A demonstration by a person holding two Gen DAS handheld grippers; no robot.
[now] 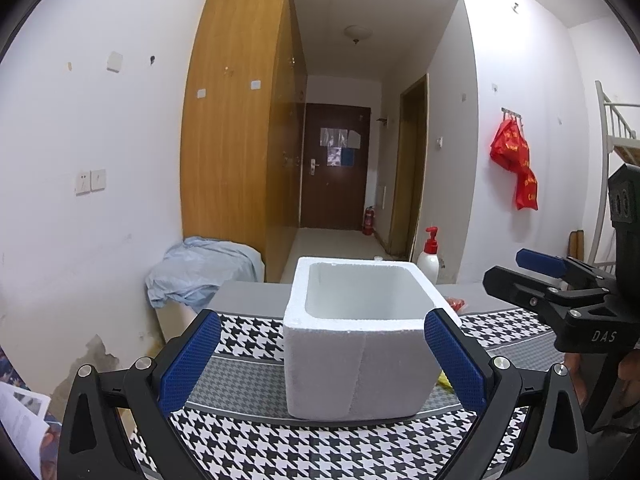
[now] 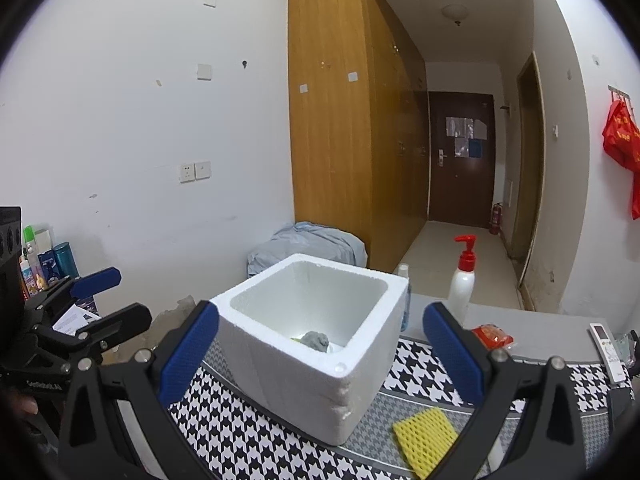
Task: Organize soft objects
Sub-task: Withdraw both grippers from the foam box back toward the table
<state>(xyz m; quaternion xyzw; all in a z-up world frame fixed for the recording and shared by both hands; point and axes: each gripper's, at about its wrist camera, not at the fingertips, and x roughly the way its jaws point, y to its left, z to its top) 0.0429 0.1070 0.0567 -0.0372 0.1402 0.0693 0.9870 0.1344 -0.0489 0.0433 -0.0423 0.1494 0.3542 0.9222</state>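
A white foam box (image 1: 360,344) stands on the houndstooth cloth (image 1: 280,448), straight ahead of my left gripper (image 1: 322,316), which is open and empty with its blue pads either side of the box's near wall. In the right wrist view the box (image 2: 280,376) holds a grey soft lump (image 2: 316,340) at its bottom. A yellow sponge (image 2: 426,440) lies flat on the cloth (image 2: 240,440) to the right of the box. My right gripper (image 2: 322,308) is open and empty, above the box's near corner. Each gripper shows in the other's view (image 1: 506,266) (image 2: 116,298).
A white pump bottle with a red top (image 2: 462,284), a red packet (image 2: 490,336) and a remote (image 2: 608,350) sit behind and right of the box. Blue-grey fabric (image 1: 204,272) covers something beside the wardrobe. Several toiletry bottles (image 2: 48,256) stand at far left.
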